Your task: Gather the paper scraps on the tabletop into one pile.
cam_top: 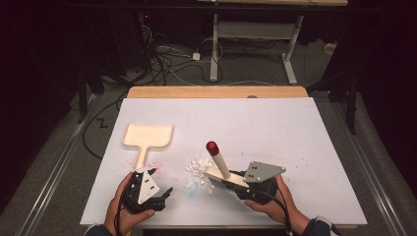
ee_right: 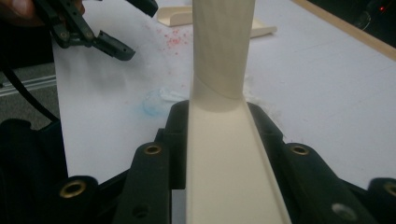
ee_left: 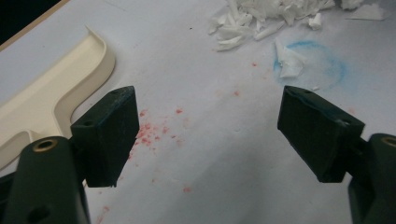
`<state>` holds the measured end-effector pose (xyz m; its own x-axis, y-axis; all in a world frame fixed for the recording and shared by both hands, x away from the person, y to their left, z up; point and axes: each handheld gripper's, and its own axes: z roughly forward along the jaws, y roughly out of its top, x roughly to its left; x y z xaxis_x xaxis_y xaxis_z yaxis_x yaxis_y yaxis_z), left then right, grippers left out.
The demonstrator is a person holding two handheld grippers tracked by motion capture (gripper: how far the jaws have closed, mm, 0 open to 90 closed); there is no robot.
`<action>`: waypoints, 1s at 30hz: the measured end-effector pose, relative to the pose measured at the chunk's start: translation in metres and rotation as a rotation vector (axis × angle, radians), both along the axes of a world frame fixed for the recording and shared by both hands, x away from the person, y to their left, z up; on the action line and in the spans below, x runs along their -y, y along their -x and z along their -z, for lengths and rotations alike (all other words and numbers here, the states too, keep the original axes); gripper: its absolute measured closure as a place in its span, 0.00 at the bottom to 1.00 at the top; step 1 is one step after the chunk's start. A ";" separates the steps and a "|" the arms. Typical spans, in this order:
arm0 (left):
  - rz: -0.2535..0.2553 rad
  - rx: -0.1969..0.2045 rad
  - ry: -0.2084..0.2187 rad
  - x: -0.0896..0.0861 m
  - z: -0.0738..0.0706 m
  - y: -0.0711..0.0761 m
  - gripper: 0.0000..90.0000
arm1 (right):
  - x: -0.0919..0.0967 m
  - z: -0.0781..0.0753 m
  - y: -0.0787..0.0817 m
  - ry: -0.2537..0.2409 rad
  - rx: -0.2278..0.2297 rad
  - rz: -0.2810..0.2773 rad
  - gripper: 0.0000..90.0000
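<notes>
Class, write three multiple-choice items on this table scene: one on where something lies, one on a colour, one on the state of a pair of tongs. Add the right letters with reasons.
1. Where does the cream dustpan lie?
A. on the table's left half, beyond the left tongs
B. at the table's far right corner
C. on the floor

2. What colour is the tip of the brush handle?
A. blue
B. red
C. green

3. How do the left tongs stand?
A. shut on the dustpan handle
B. shut on paper
C. open, holding nothing

Answers:
1 A, the high view shows it left of centre, ahead of the left hand.
2 B, the raised end shows red in the high view.
3 C, the left gripper view shows its jaws wide apart over bare white table; the right tongs grip the cream brush.
</notes>
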<state>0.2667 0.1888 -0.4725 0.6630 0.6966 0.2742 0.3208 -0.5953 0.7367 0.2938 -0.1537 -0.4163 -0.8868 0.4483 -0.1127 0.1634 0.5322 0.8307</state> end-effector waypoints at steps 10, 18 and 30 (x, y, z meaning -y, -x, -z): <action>-0.048 0.044 0.028 -0.011 -0.008 0.000 0.21 | 0.000 -0.013 0.011 -0.148 0.040 -0.056 0.75; -0.105 0.055 0.072 -0.025 -0.013 0.000 0.21 | -0.055 0.019 0.012 -0.172 -0.023 -0.136 0.75; -0.077 0.055 0.055 -0.022 -0.010 0.001 0.22 | -0.058 0.035 -0.005 -0.140 0.015 -0.036 0.75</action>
<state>0.2661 0.2104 -0.4622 0.5922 0.7597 0.2687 0.3224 -0.5290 0.7850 0.2990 -0.0952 -0.4511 -0.9012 0.4285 -0.0646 0.1333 0.4160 0.8996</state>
